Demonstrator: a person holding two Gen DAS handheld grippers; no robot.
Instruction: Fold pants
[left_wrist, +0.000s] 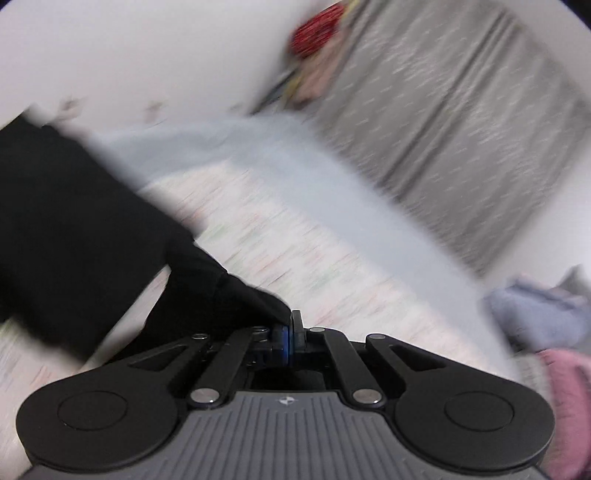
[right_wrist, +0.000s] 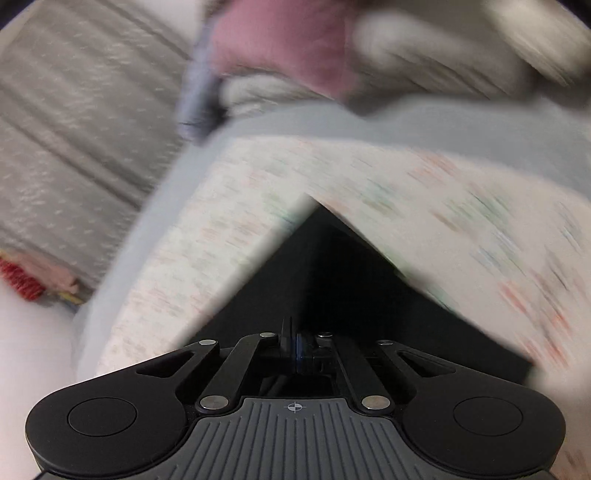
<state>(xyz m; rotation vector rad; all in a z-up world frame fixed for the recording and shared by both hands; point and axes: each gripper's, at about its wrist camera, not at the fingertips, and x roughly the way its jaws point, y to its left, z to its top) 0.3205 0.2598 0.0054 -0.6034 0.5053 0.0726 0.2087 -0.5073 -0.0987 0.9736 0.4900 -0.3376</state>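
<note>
While both views were smeared by motion blur, the main shapes could still be made out. The left gripper (left_wrist: 290, 332) had its jaws pressed together on a corner of the black pants (left_wrist: 74, 221), and the dark cloth ran from the pinch up and away to the left edge of the left wrist view. The pants hung over a pale sheet (left_wrist: 295, 236) with a faint coloured print, edged by a light blue border (left_wrist: 280, 155). Beyond that border stood a grey patterned surface (left_wrist: 461, 122), with something red (left_wrist: 317, 29) at its far end. A bluish bundle of cloth (left_wrist: 535, 314) and a pink one (left_wrist: 569, 398) lay at the right edge.

In the right wrist view, the right gripper (right_wrist: 293, 343) had its jaws closed as well, and black cloth of the pants (right_wrist: 332, 280) spread out directly ahead of the fingertips in a dark triangle against the printed sheet (right_wrist: 406, 192). Whether that cloth was actually caught between the pads could not be told, since everything there was black on black. A pink cloth (right_wrist: 280, 40) lay further off near the top, and the grey patterned surface (right_wrist: 74, 129) filled the left side.
</note>
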